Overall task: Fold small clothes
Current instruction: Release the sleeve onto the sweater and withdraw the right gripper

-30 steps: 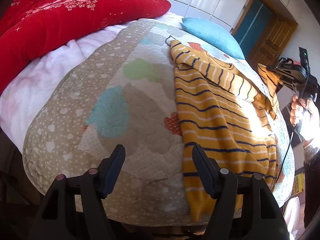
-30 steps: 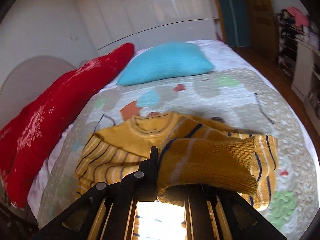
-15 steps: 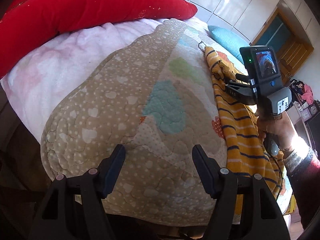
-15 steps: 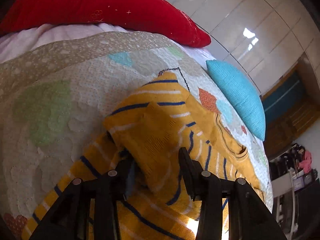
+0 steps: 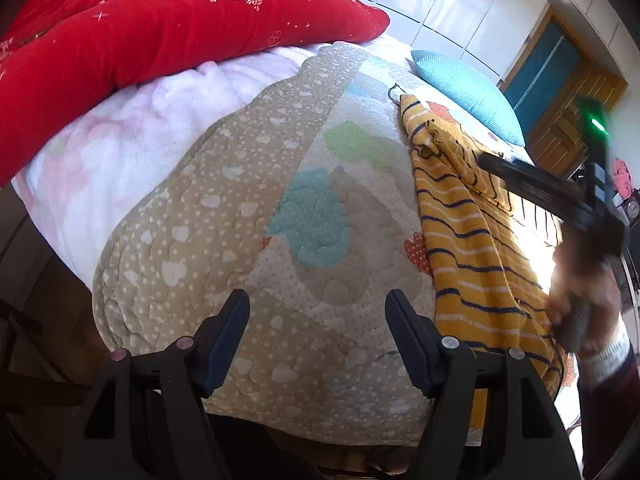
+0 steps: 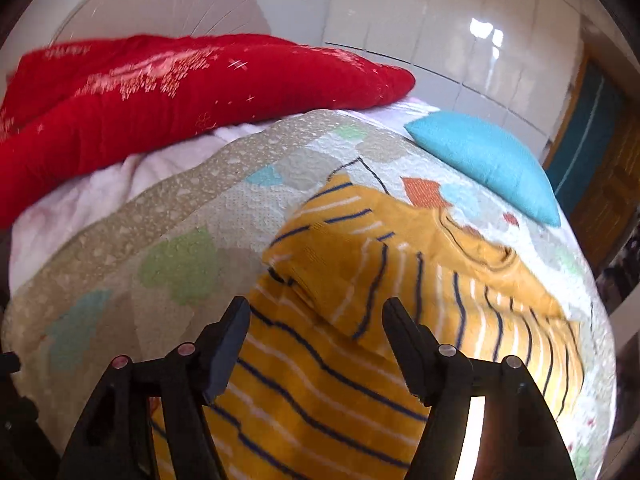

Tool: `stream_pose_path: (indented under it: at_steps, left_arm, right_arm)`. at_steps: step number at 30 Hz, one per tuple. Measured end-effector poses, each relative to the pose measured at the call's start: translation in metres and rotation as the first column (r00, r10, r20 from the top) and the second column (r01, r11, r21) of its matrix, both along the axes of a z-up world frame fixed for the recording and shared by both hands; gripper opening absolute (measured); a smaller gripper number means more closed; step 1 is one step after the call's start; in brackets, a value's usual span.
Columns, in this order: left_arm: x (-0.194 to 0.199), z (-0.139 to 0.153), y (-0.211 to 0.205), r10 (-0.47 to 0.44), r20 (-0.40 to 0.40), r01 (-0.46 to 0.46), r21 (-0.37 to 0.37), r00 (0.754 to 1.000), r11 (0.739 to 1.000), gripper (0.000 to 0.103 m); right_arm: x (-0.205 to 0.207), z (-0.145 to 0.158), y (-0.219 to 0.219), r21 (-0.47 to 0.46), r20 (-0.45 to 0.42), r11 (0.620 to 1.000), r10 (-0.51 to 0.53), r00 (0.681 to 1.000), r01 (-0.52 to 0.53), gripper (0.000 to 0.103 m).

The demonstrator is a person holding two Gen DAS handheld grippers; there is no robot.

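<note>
1. Sweater (image 6: 360, 320): one small mustard-yellow knitted sweater with navy and white stripes lies on the bed, on top of a quilt (image 5: 248, 240). One sleeve (image 6: 344, 276) is folded across its body.
2. One quilt covers the bed; it is beige with pale heart spots and patches of green, teal and orange.
3. One pale pink blanket (image 5: 132, 128) shows under the quilt's far edge.
4. One long red cushion (image 5: 160, 28) with white snowflake marks lies along the far side of the bed.
5. One turquoise pillow (image 6: 484, 160) sits just beyond the sweater's neckline.
6. Two hand-held grippers are in view. The left hand-held gripper (image 5: 316, 336) hovers over bare quilt beside the sweater, its jaws wide apart and holding nothing.
7. The right hand-held gripper (image 6: 316, 340) hangs over the sweater with its jaws opening; the folded sleeve lies in the gap between them, and neither pad presses on it.
8. One hand (image 5: 584, 304), blurred, with a knitted cuff, grips the right tool's handle in the left wrist view.
</note>
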State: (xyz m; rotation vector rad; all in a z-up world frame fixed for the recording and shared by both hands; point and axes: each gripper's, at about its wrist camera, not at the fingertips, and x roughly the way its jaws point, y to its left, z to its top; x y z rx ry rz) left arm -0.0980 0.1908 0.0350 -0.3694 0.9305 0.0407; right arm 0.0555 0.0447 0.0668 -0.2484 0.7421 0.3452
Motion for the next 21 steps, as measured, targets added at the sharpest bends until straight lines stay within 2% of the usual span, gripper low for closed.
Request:
stream_pose_path:
  at_steps: [2, 5, 8, 12, 15, 19, 21]
  left_arm:
    - [0.005, 0.002, -0.003, -0.008, -0.001, 0.008, 0.006, 1.0, 1.0, 0.074]
    - [0.017, 0.001, -0.013, -0.031, -0.011, 0.031, -0.002, 0.999, 1.0, 0.075]
    - [0.033, 0.0, -0.029, -0.06, -0.019, 0.06, -0.017, 0.998, 0.998, 0.075]
    - [0.052, -0.004, -0.056, -0.113, -0.033, 0.11, -0.076, 0.993, 0.991, 0.075]
    - [0.055, -0.01, -0.077, -0.145, -0.054, 0.14, -0.077, 0.988, 0.987, 0.075]
    - [0.049, -0.014, -0.099, -0.188, -0.053, 0.19, 0.02, 0.981, 0.982, 0.075]
    - [0.046, -0.017, -0.104, -0.208, -0.048, 0.21, 0.031, 0.977, 0.977, 0.075]
  right_arm:
    - [-0.015, 0.006, -0.045, 0.062, -0.014, 0.996, -0.065, 0.998, 0.066, 0.075]
    - [-0.038, 0.012, -0.119, 0.098, -0.023, 0.975, -0.198, 0.98, 0.199, 0.079]
    - [-0.059, 0.014, -0.19, 0.099, -0.033, 0.931, -0.351, 0.936, 0.352, 0.083]
    - [-0.087, 0.004, -0.267, 0.145, -0.108, 0.851, -0.494, 0.863, 0.505, 0.083]
    - [-0.11, -0.01, -0.298, 0.215, -0.186, 0.802, -0.527, 0.829, 0.558, 0.083]
    - [-0.137, -0.04, -0.3, 0.316, -0.298, 0.778, -0.462, 0.835, 0.543, 0.083]
    - [-0.146, -0.056, -0.291, 0.339, -0.339, 0.779, -0.422, 0.841, 0.528, 0.083]
